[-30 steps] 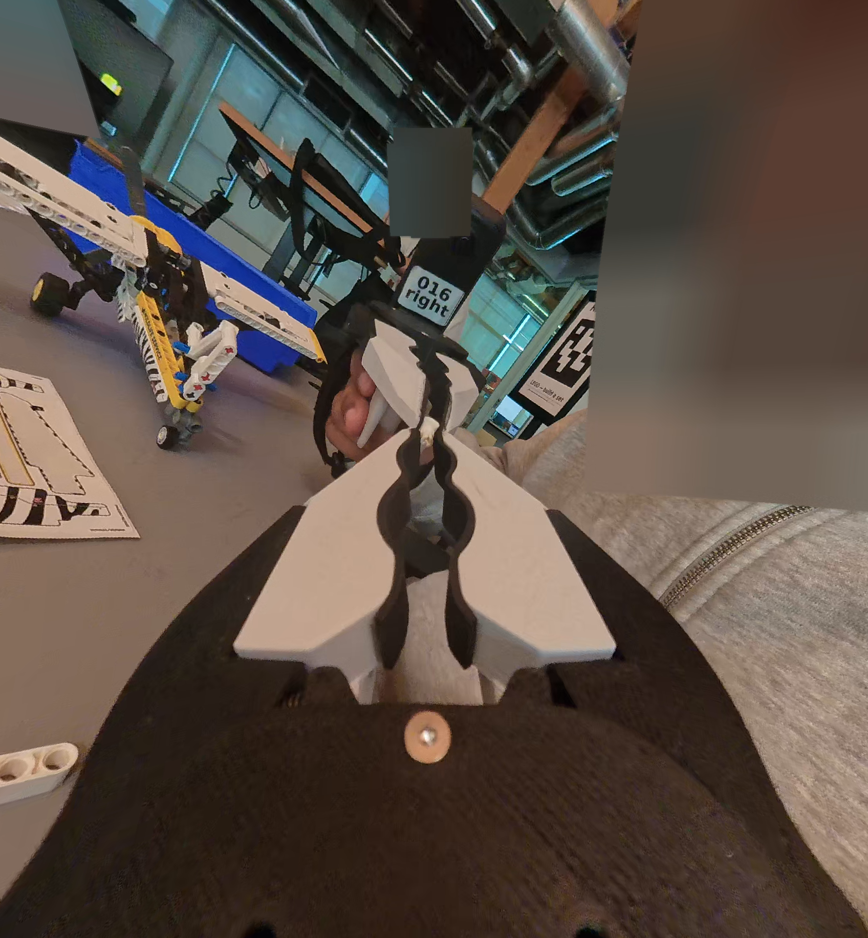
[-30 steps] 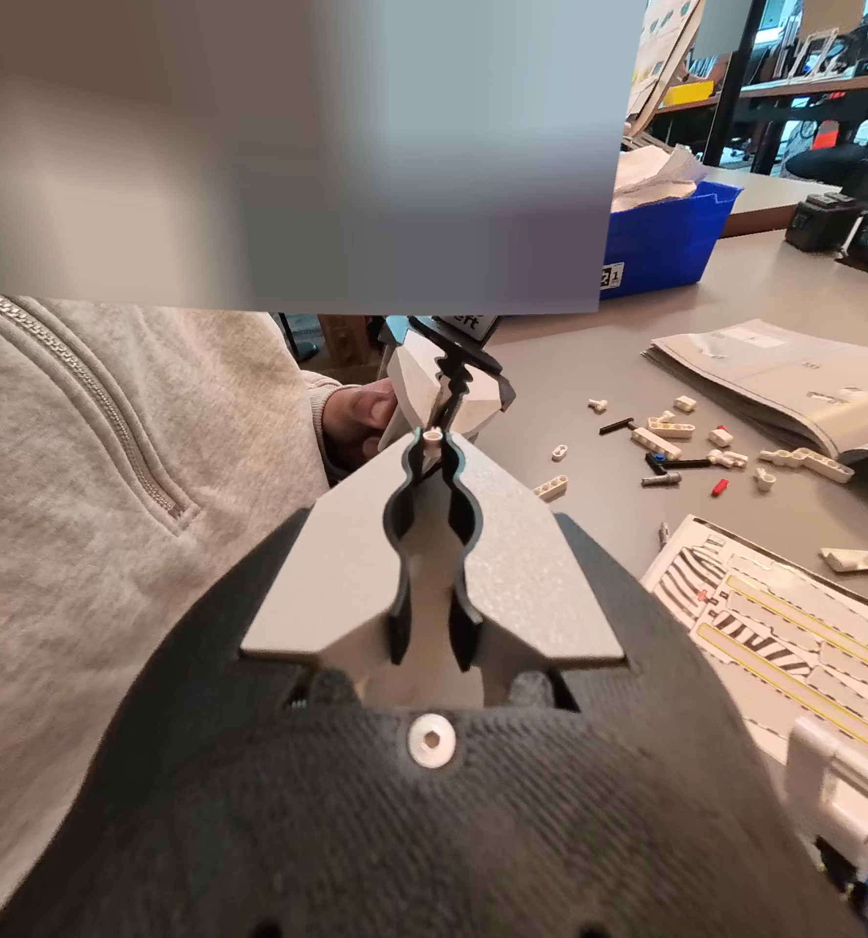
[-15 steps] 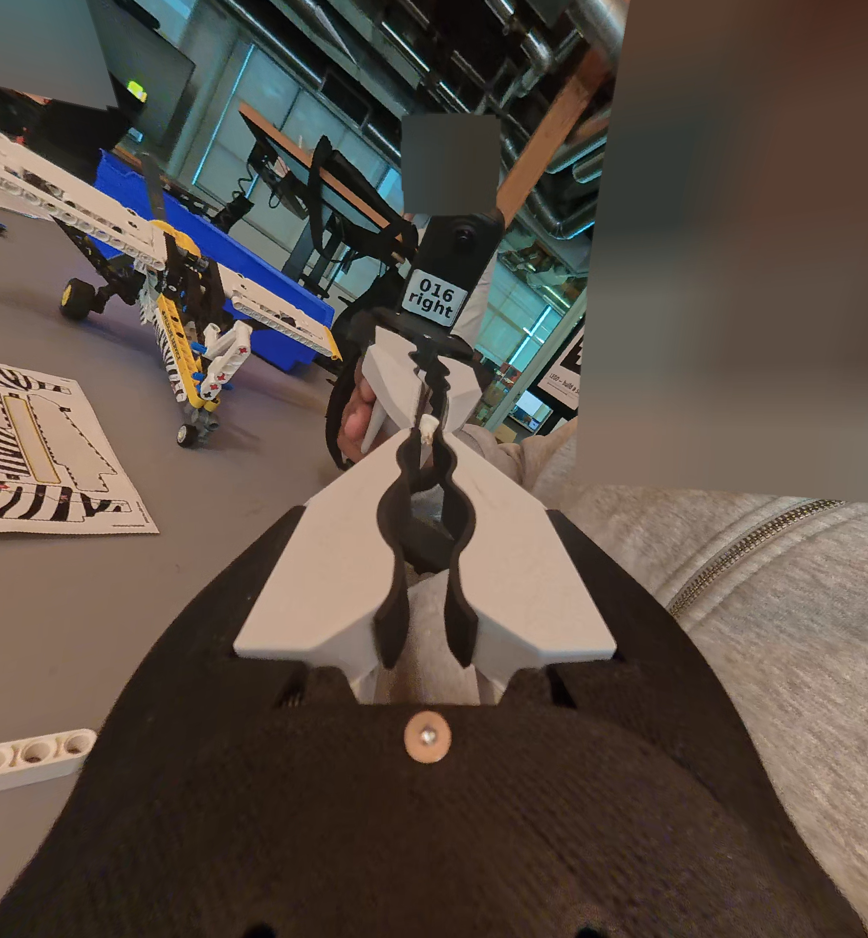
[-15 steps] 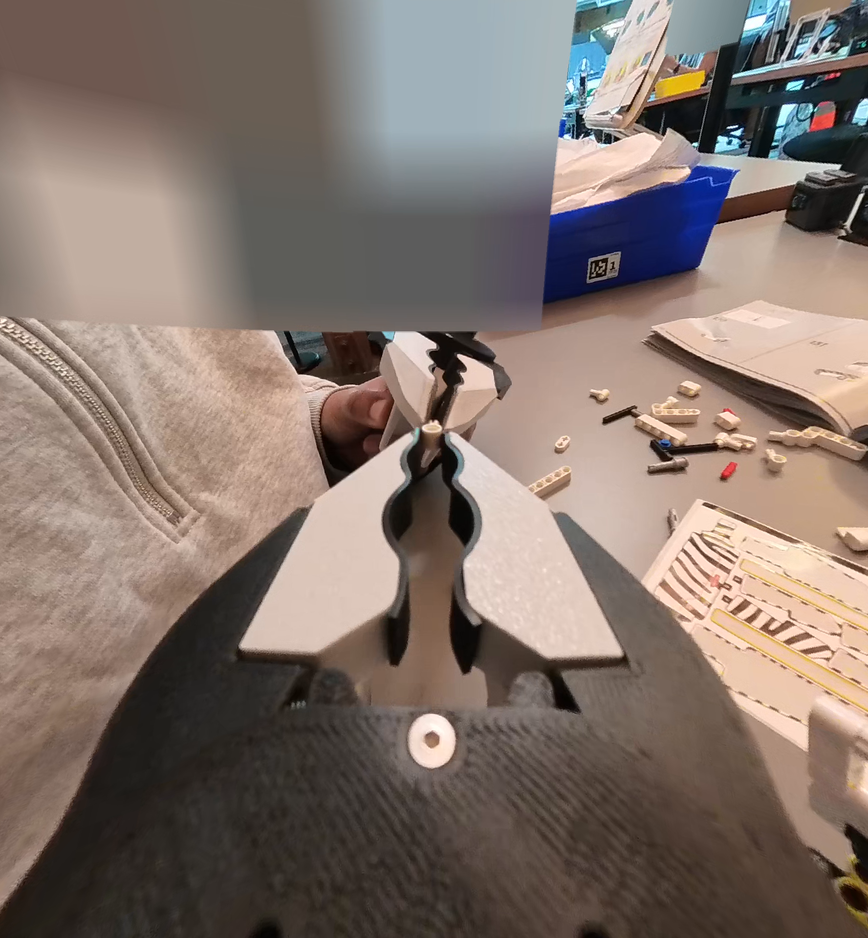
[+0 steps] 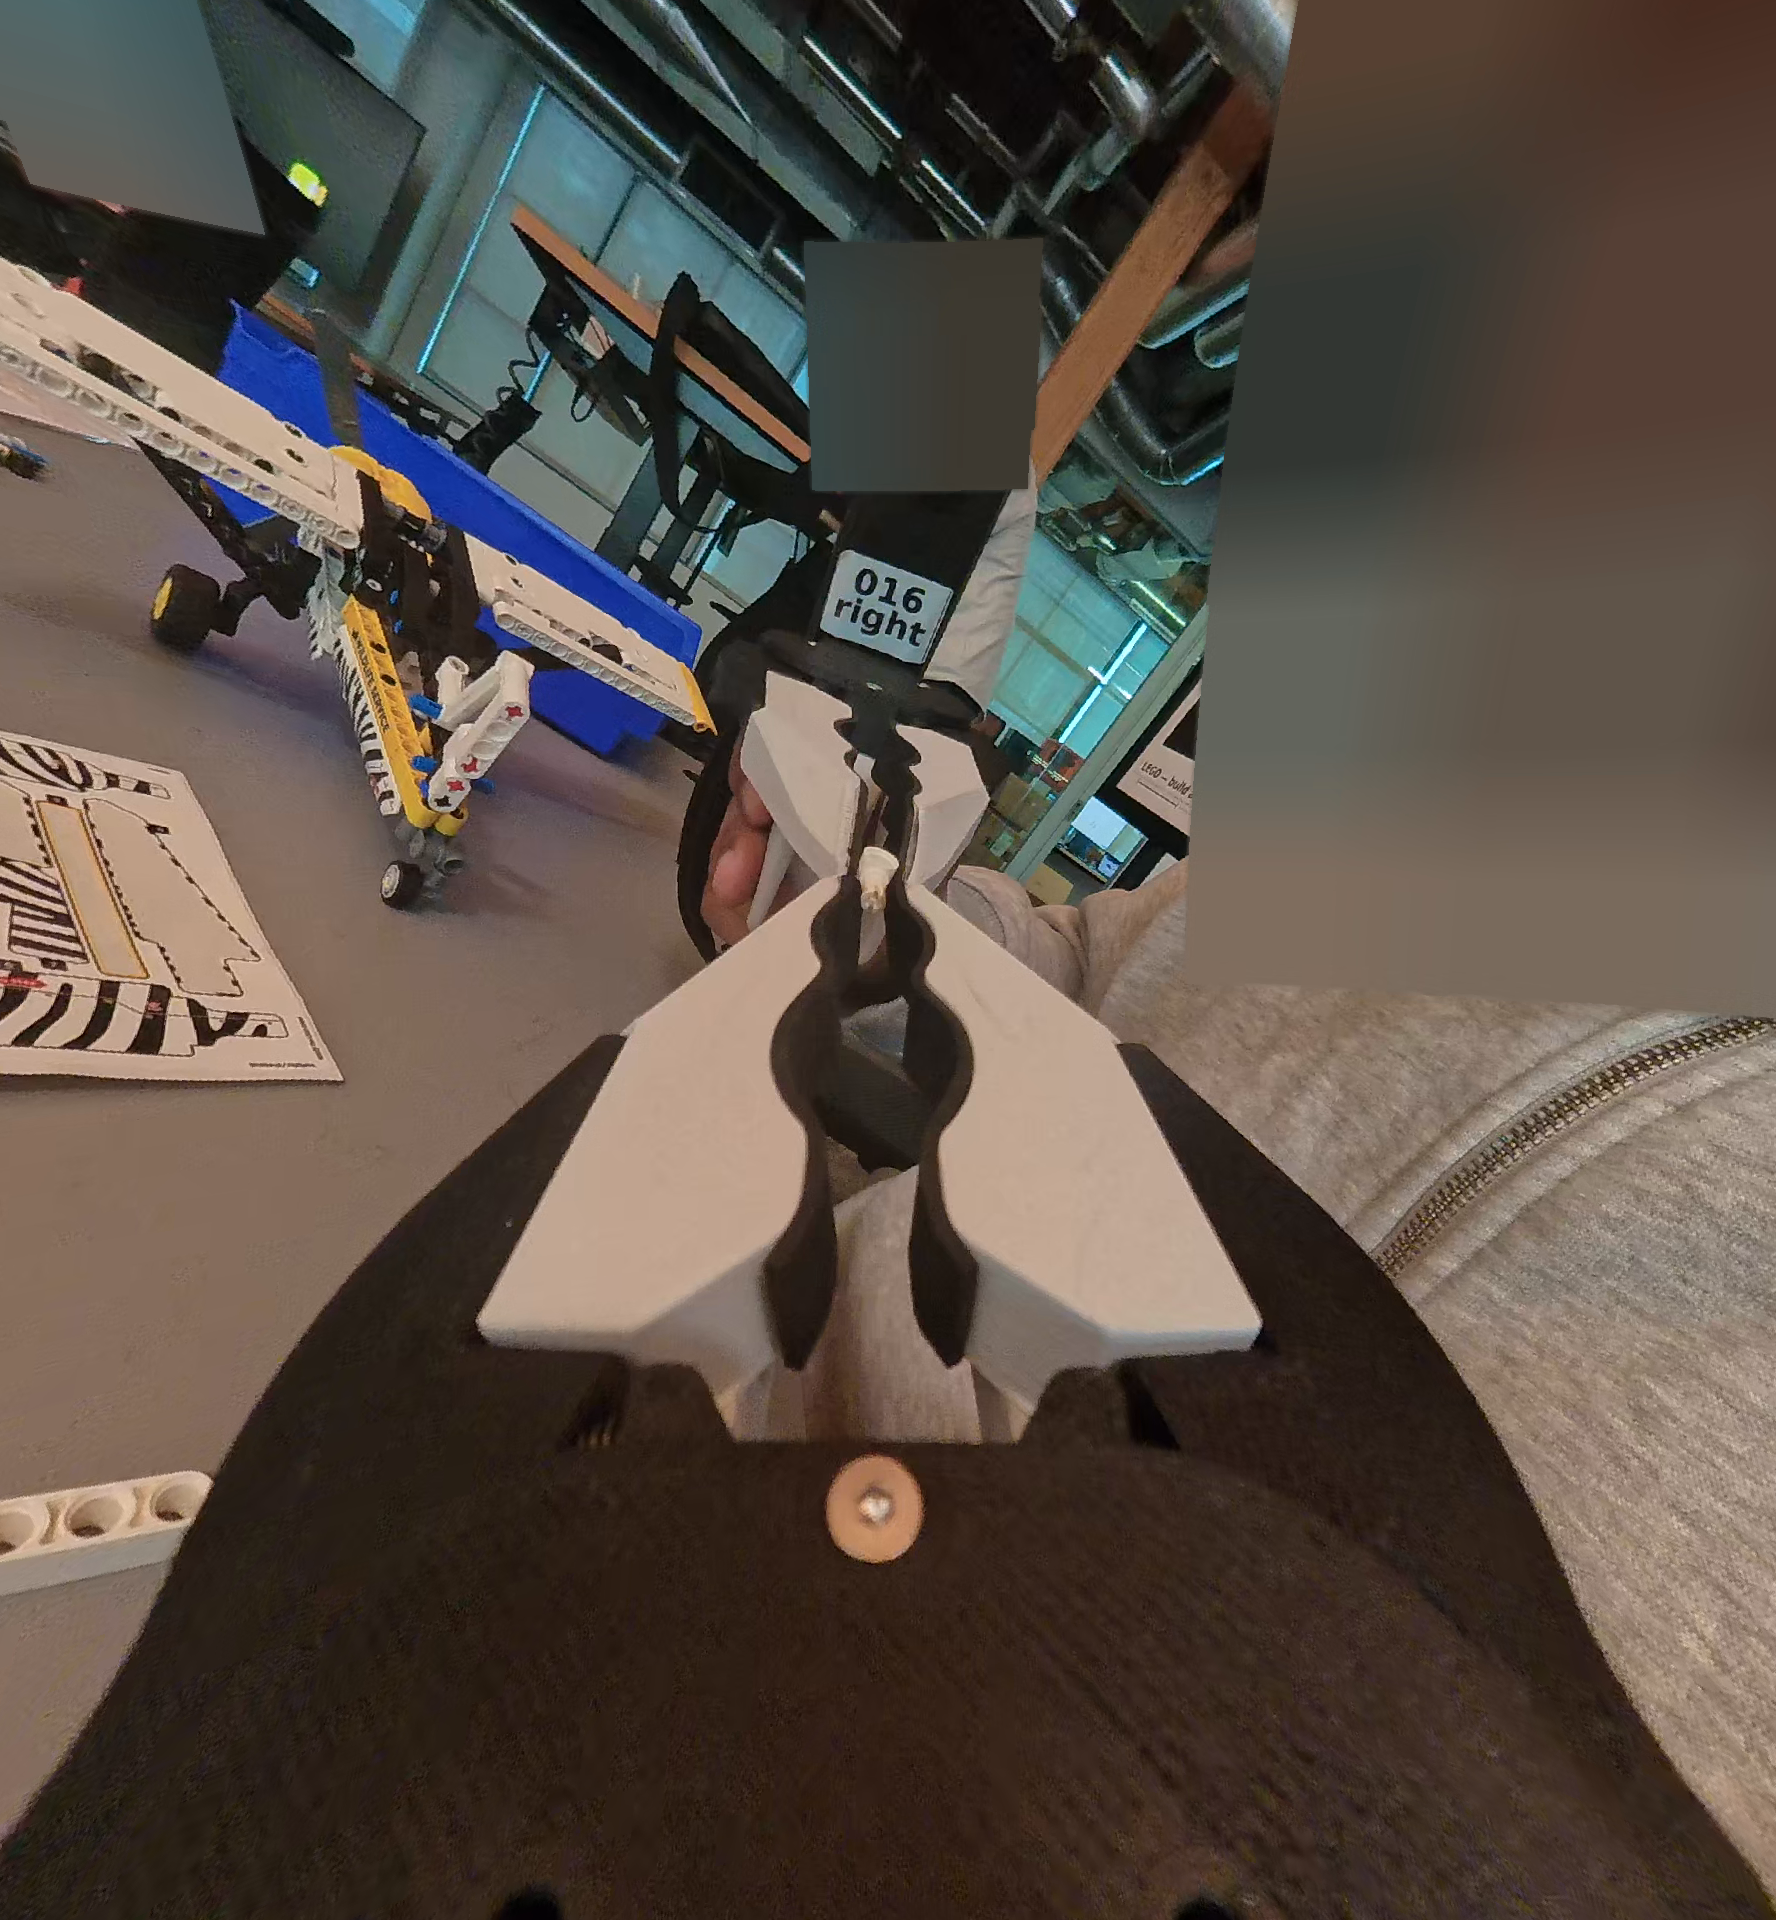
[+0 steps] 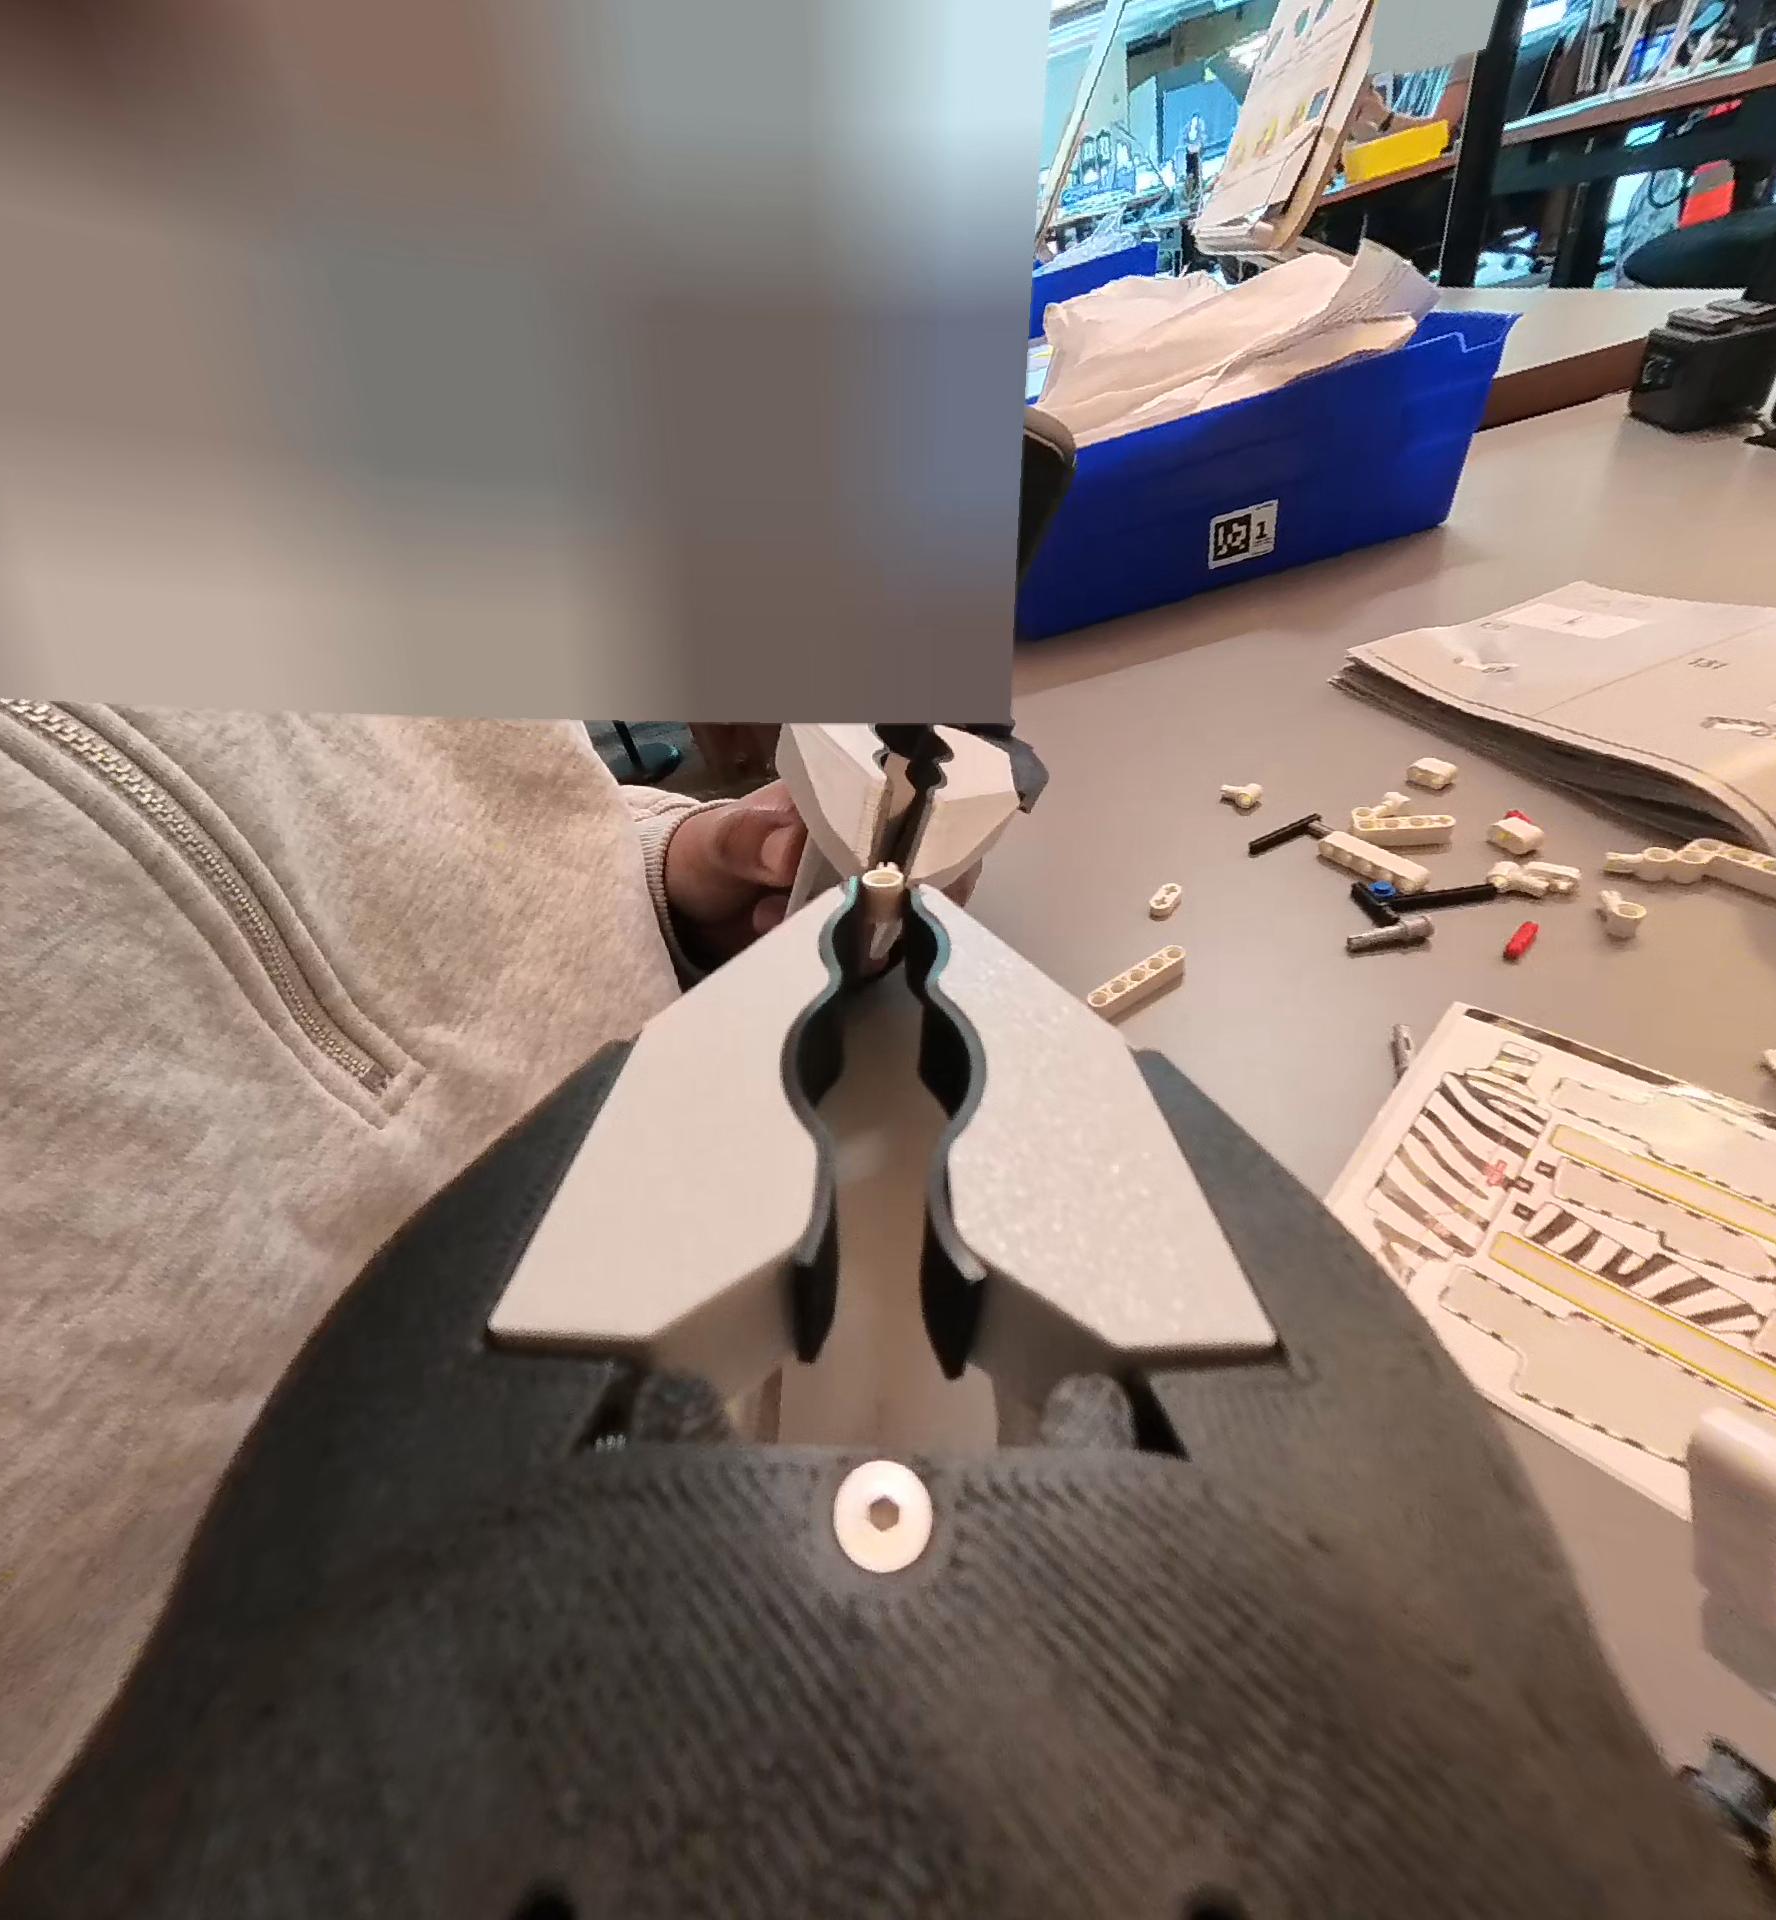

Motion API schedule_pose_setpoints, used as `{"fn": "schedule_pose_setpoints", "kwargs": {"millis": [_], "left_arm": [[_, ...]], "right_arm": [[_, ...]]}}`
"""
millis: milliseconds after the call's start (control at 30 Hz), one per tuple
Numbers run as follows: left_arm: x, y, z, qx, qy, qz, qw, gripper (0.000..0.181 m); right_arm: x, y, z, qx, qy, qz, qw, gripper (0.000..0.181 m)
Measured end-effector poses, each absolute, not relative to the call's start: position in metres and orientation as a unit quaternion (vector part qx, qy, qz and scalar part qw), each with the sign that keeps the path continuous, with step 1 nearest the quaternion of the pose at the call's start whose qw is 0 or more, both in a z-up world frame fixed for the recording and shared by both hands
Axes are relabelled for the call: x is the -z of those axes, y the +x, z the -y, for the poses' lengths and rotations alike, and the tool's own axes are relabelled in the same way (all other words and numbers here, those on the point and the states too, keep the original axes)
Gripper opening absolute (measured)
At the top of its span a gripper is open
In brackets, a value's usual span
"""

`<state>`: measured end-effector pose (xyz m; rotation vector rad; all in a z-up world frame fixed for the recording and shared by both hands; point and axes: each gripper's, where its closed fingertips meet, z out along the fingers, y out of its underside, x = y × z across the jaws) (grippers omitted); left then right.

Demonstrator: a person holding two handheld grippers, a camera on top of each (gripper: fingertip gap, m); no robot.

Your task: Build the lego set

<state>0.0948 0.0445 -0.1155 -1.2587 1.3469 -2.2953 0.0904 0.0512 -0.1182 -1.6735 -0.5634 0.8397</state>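
My left gripper [image 5: 868, 904] and my right gripper [image 6: 879, 914] meet tip to tip in the air in front of a grey hooded jacket. The left one is shut on a small white peg [image 5: 876, 871]. The right one is shut on a small white tube-shaped connector [image 6: 882, 891]. The two small parts touch or nearly touch; I cannot tell if they are joined. The right gripper [image 5: 879, 821] shows opposite in the left wrist view, and the left gripper [image 6: 899, 831] in the right wrist view. A part-built white, yellow and black model [image 5: 385, 623] stands on the grey table.
A sticker sheet [image 5: 84, 914] and a white beam [image 5: 53, 1538] lie on the table [image 5: 136, 1247] to the left. The right wrist view shows a blue bin [image 6: 1279, 468], an open booklet [image 6: 1642, 696], several loose parts [image 6: 1403, 862] and a short white beam [image 6: 1136, 977]. My two grippers' fingertips are within a few centimetres of each other.
Both grippers stayed shut and tip to tip. They have turned and shifted slightly together, so the model and the blue bin have slid across the views.
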Motion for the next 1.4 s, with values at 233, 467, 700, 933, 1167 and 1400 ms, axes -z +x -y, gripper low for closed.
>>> {"fn": "schedule_pose_setpoints", "kwargs": {"millis": [233, 467, 700, 933, 1167, 1400], "left_arm": [[0.117, 0.096, -0.045, 0.774, -0.429, -0.455, 0.100, 0.002], [0.114, 0.094, -0.060, 0.763, -0.438, -0.459, 0.124, 0.018], [0.174, 0.087, -0.066, 0.549, -0.487, -0.653, 0.186, 0.020], [0.228, 0.089, -0.059, 0.362, -0.444, -0.798, 0.189, 0.026], [0.235, 0.086, -0.046, 0.359, -0.421, -0.820, 0.146, 0.015], [0.236, 0.072, -0.032, 0.349, -0.400, -0.832, 0.163, 0.015]], "right_arm": [[0.119, 0.092, -0.052, -0.364, -0.712, 0.229, 0.555, 0.005], [0.124, 0.104, -0.054, -0.357, -0.740, 0.191, 0.538, 0.005], [0.184, 0.108, -0.048, -0.299, -0.831, 0.155, 0.442, 0.005], [0.210, 0.098, -0.047, -0.236, -0.858, 0.180, 0.419, 0.006], [0.225, 0.101, -0.048, -0.204, -0.878, 0.192, 0.388, 0.006], [0.228, 0.095, -0.040, -0.212, -0.879, 0.207, 0.374, 0.006]]}}
